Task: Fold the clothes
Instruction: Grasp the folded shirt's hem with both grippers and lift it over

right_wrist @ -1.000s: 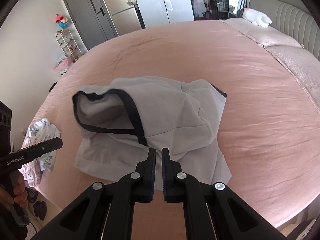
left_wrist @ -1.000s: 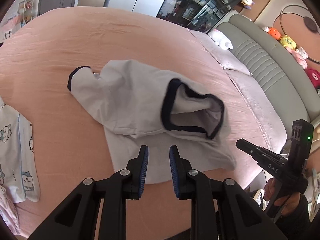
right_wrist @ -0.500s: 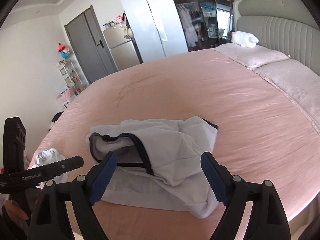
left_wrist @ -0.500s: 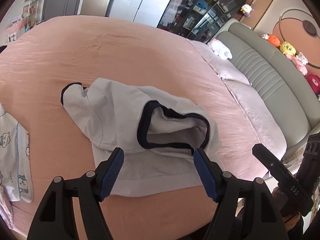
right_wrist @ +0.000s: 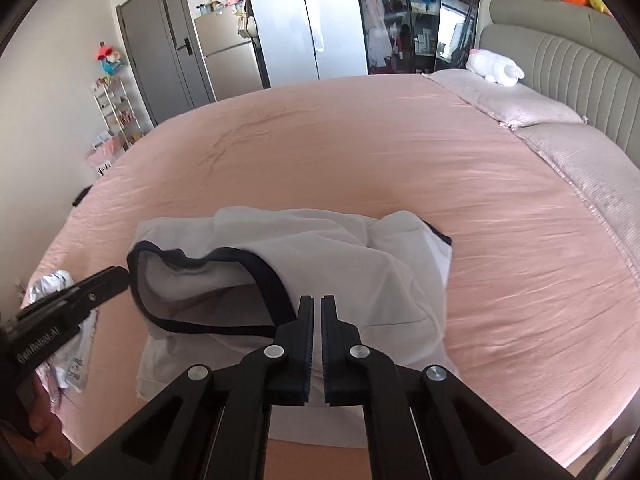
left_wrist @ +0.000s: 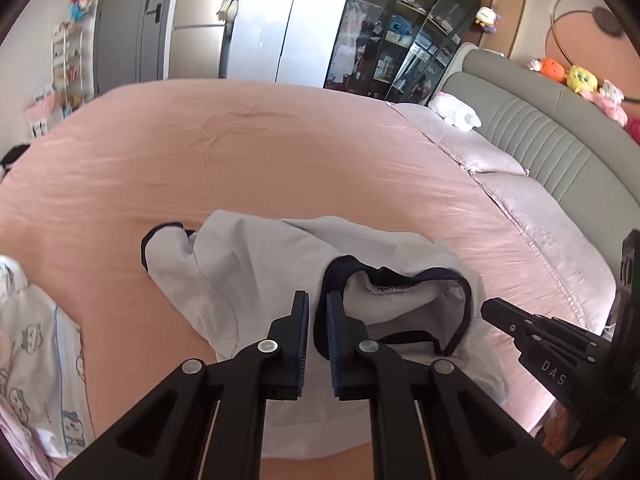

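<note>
Both sets of tongs have snapped back together since half a second ago, when they were spread wide on either side of the shirt, and the far wall with its wardrobes now fills more of both views.

Plenty of bare pink bed [left_wrist: 280, 168] beyond and to both sides of the shirt; the near bed edge runs just under the tongs. A grey ribbed headboard [left_wrist: 552, 152] and two pale pillows [left_wrist: 476, 148] bound the right side. A printed white garment [left_wrist: 36, 364] sits at the left edge, well apart from the shirt.

Left tongs [left_wrist: 317, 300] are drawn in to a thin slit, nothing clamped, with the tips over the shirt's dark collar band. Whether they touch it, can't tell. Right tongs [right_wrist: 317, 303] are pressed nearly together too, empty, over the shirt's near part.

White shirt [left_wrist: 256, 264] lies crumpled near the front edge of the bed: soft thin fabric, navy trim on the gaping neck hole and on one sleeve cuff, lumpy folds. Bedsheet is smooth with a few light creases.
</note>
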### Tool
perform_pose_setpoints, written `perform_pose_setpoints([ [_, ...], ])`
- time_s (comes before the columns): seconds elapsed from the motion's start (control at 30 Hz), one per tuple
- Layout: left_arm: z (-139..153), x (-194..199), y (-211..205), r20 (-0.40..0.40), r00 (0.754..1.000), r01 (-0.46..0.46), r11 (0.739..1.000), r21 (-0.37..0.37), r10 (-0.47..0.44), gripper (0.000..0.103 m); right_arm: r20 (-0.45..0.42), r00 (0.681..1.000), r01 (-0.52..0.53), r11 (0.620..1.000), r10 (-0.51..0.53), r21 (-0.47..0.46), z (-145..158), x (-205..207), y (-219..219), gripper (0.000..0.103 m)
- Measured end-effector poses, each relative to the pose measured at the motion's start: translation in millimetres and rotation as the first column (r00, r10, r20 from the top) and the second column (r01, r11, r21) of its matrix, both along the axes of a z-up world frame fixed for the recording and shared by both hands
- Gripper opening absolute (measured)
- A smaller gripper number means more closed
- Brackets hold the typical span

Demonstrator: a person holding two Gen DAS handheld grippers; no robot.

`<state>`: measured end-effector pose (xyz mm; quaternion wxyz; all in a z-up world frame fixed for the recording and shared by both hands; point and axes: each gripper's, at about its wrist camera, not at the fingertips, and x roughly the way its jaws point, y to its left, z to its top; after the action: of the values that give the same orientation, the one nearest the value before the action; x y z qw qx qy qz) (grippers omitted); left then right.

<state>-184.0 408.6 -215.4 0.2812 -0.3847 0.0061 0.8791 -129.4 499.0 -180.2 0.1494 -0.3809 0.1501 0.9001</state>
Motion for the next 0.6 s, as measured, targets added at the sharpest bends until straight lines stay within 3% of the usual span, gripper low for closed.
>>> perform_pose_setpoints([
  [0.13, -6.8, -7.7, -1.0, 0.027, 1.000, -0.005, 1.000, 0.014, 0.005, 0.006, -0.017, 1.000, -0.020, 0.999, 0.020, -0.037, -3.9, -6.0, -3.9, 0.001],
  [0.43, -18.3, -12.7, -10.4, 0.058, 0.998, -0.018, 0.999, 0.033, 0.016, 0.006, 0.056, 0.998, -0.019, 0.999, 0.017, 0.040, -13.8, -13.1, -18.2, 0.004],
  [0.5, -19.1, -13.1, -11.0, 0.061, 0.998, -0.018, 0.999, 0.041, 0.015, 0.006, 0.090, 0.996, -0.012, 0.998, 0.007, 0.059, -19.4, -17.1, -18.4, 0.016],
  [0.57, -20.1, -13.6, -13.3, 0.069, 0.997, -0.018, 0.999, 0.046, 0.014, 0.006, 0.097, 0.995, -0.018, 0.999, 0.013, 0.050, -23.8, -19.2, -18.6, 0.036],
  [0.6, -20.5, -14.0, -14.9, 0.074, 0.997, -0.019, 0.999, 0.049, 0.015, 0.006, 0.101, 0.995, -0.022, 0.999, 0.017, 0.046, -26.0, -20.2, -18.7, 0.039],
])
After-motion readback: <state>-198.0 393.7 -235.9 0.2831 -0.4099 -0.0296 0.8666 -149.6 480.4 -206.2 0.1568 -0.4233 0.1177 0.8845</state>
